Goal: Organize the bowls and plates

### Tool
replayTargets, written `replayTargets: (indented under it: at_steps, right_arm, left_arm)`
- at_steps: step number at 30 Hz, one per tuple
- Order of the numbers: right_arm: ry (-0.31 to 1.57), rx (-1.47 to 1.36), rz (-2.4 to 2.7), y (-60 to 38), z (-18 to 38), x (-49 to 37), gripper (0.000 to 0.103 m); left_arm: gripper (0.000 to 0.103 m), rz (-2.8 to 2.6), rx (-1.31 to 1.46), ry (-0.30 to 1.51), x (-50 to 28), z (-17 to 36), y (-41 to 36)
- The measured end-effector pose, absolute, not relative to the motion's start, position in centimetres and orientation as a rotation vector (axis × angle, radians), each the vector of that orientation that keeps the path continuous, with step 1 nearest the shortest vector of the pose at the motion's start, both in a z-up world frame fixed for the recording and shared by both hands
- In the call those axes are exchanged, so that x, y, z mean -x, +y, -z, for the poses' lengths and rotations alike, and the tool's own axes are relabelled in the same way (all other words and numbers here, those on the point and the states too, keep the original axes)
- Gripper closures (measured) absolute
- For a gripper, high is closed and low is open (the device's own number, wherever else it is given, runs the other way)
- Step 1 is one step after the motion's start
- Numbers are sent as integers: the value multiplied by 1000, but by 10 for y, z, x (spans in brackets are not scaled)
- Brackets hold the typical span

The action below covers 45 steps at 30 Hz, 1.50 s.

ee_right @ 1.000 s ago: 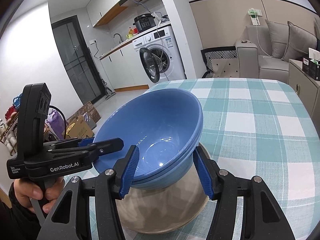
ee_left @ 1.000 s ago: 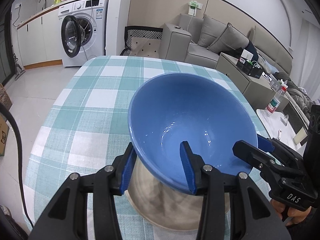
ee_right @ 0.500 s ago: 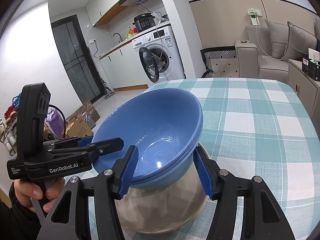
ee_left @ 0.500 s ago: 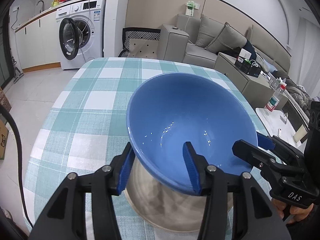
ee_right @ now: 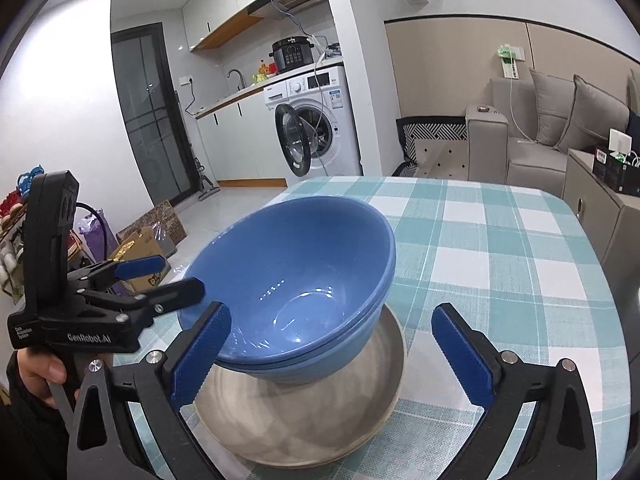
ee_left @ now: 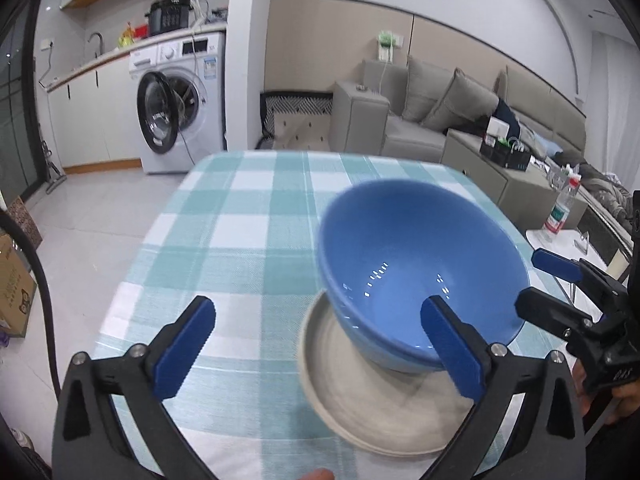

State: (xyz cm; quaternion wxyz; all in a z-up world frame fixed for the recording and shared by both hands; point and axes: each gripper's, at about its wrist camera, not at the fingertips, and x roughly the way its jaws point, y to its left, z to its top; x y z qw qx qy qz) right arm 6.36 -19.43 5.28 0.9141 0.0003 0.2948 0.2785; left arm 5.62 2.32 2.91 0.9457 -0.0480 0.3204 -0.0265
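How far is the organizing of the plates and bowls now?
Done: the blue bowls sit nested on the beige plate, on the checked table. In hand: nothing; the left gripper and the right gripper are opening, off the bowls. Left: no other dishes show.

Home; washing machine [ee_right: 316,120]; sofa [ee_right: 556,136]

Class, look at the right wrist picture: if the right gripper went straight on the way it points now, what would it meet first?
Most likely the blue bowls, stacked on the beige plate. The right gripper, jaws opening, already has its left finger beside the bowl's rim, though depth is unclear.
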Motion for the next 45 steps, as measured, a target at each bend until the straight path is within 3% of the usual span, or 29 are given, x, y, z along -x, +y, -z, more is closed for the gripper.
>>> replayTargets:
  at_steps: [26,45]
  right_arm:
    - [455,9,-557,-235,-27,-7,1]
    - [381,50,-596,-222,-21,7,1]
  left_arm:
    - [0,37,29,397,-2,-3,33]
    - [0,54,13,362,-1,3,26]
